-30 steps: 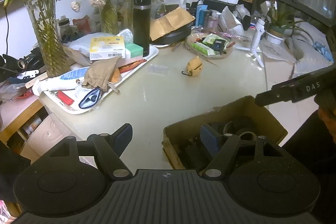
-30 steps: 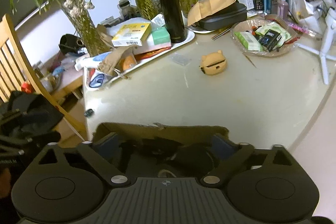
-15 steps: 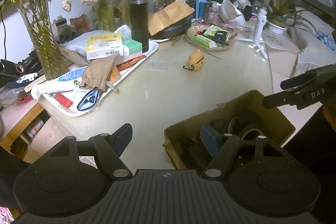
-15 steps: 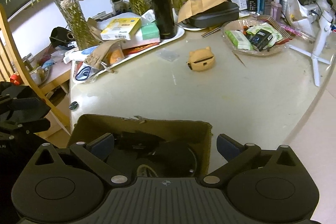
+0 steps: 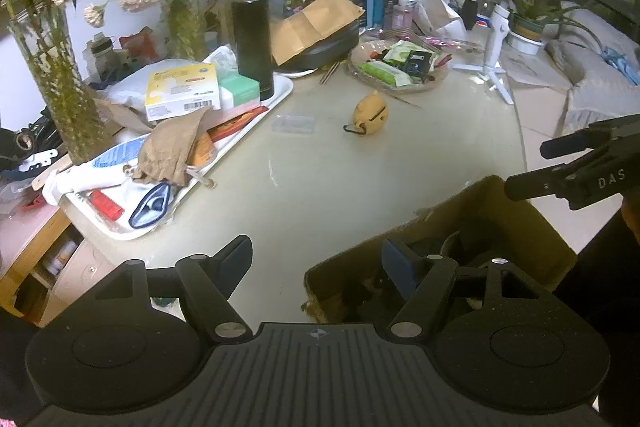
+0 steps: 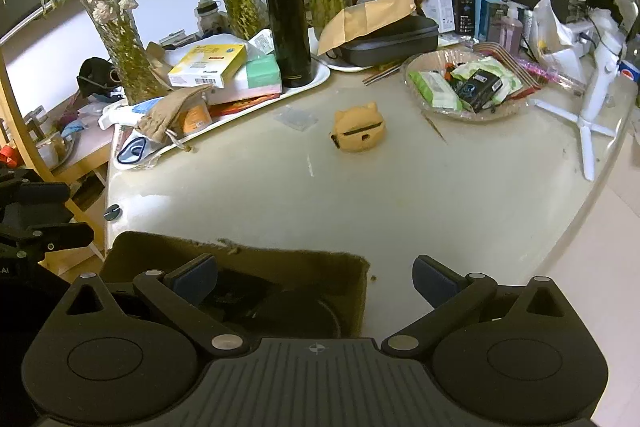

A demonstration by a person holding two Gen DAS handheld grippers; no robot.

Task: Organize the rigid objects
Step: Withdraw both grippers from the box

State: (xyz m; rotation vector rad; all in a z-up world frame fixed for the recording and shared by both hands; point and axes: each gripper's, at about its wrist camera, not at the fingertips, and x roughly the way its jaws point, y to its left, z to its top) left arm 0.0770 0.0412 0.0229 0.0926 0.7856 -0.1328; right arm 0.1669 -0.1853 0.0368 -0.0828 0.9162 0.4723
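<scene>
Sitting near the front edge of the bench point(image 6: 400, 195) is a brown cardboard box point(image 6: 240, 259), and dark things are lying inside it. They are too dark to name; one is looking round, like a lid or a roll. Out in the open middle of the bench, well apart from the box, a small yellow case point(image 6: 360, 129) shaped like a little animal is lying by itself. It is looking hard and smooth and light, so it may be a bit slippery. Taking it by its two flat sides, around the middle, is looking like the best way. The thin loop on its end is too small to pinch well.

The left gripper point(image 5: 316, 259) is hanging over the near corner of the box with its jaws wide apart and nothing in them. One jaw is over the bench and the other is over the box. The right gripper point(image 6: 316, 273) is hanging over the other end of the box. Its jaws are also wide apart and holding nothing.

Farther back, a white tray point(image 6: 316, 81) is carrying a tall black bottle point(image 6: 288, 27), a yellow carton point(image 6: 208, 65) and a brown pouch point(image 6: 172, 113). To the right, a glass dish point(image 6: 416, 91) is holding small packets. Green plants in glass vases point(image 6: 120, 39) are standing along the back.
</scene>
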